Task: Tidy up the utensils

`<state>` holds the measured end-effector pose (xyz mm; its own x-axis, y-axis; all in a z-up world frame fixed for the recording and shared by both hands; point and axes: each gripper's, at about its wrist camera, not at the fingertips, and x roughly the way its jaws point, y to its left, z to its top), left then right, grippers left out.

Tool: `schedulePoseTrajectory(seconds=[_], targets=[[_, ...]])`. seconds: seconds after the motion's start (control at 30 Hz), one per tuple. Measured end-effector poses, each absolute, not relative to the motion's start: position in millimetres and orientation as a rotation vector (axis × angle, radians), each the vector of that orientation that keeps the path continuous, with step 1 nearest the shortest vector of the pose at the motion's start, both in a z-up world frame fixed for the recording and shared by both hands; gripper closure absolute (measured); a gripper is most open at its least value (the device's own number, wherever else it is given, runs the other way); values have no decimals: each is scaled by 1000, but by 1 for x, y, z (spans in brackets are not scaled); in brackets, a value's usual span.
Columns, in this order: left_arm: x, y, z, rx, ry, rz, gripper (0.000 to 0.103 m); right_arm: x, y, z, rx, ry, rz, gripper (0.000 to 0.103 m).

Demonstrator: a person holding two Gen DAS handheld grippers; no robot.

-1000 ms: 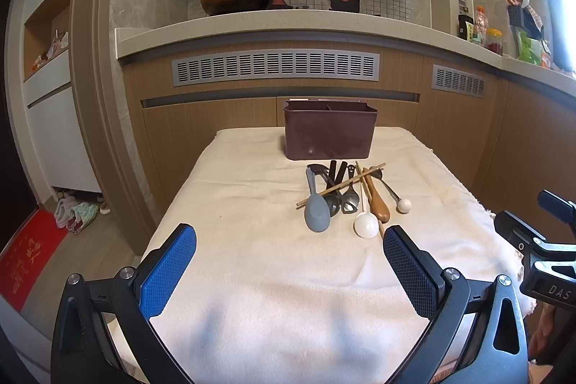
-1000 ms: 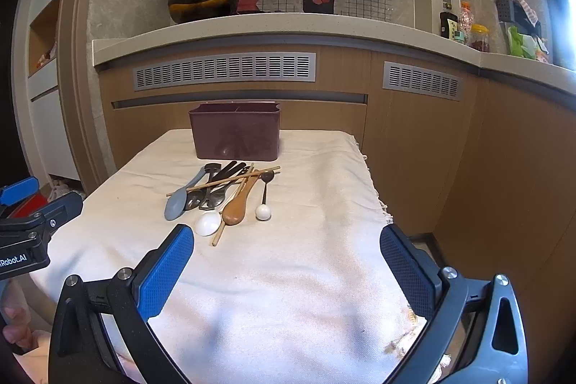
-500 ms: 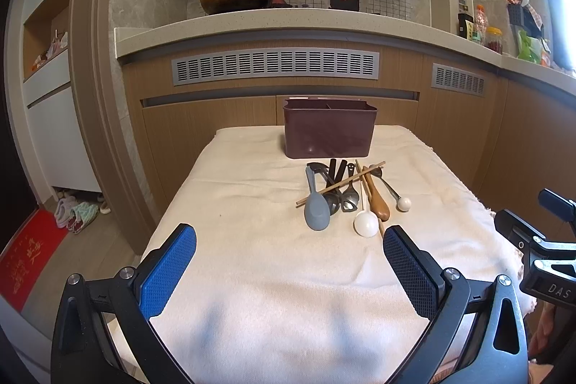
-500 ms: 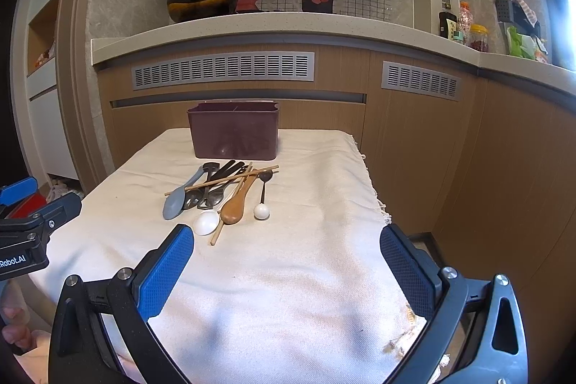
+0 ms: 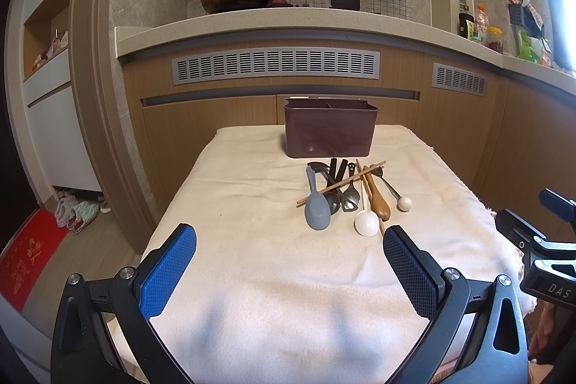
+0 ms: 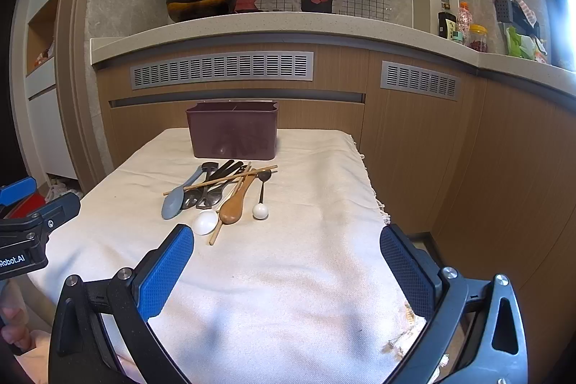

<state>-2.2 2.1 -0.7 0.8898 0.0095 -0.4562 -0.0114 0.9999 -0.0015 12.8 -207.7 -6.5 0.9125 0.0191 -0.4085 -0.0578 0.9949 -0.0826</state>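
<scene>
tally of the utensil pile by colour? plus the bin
Grey: 1, the grey spoon
White-headed: 2, the white ladle and the ball-end spoon
Wood: 3, the wooden spoon and two chopsticks
Dark metal or black: about 4, overlapping, count unsure
Maroon: 1, the bin
Total: about 11

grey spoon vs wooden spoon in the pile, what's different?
Colour: the grey spoon is matte blue-grey, while the wooden spoon is glossy brown.
Place: in the left wrist view the grey spoon lies at the pile's left edge, whereas the wooden spoon lies right of centre.
Bowl: the grey spoon's looks broader, the wooden spoon's narrower.
Shared: both lie flat on the cream cloth, bowls toward the camera, handles toward the maroon caddy, under the crossing chopstick.
</scene>
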Motion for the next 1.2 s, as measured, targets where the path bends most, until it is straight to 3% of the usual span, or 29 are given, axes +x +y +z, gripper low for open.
schedulePoseTrajectory(seconds=[0.3, 0.67, 0.97, 1.03, 1.13, 1.2], targets=[[11, 5, -6, -17, 516, -23, 0, 32, -215, -4, -101, 456, 44, 0], [89, 7, -7, -13, 570, -115, 0, 110, -202, 12, -191, 483, 81, 0], [135, 26, -1, -25, 539, -113, 0, 157, -201, -28, -237, 624, 130, 1], [142, 32, -1, -31, 539, -106, 0, 163, -196, -40, -252, 661, 141, 10], [150, 44, -5, -60, 547, -82, 0, 173, -188, -55, -260, 724, 158, 39], [155, 52, -8, -91, 558, -68, 0, 180, -184, -63, -250, 768, 182, 43]])
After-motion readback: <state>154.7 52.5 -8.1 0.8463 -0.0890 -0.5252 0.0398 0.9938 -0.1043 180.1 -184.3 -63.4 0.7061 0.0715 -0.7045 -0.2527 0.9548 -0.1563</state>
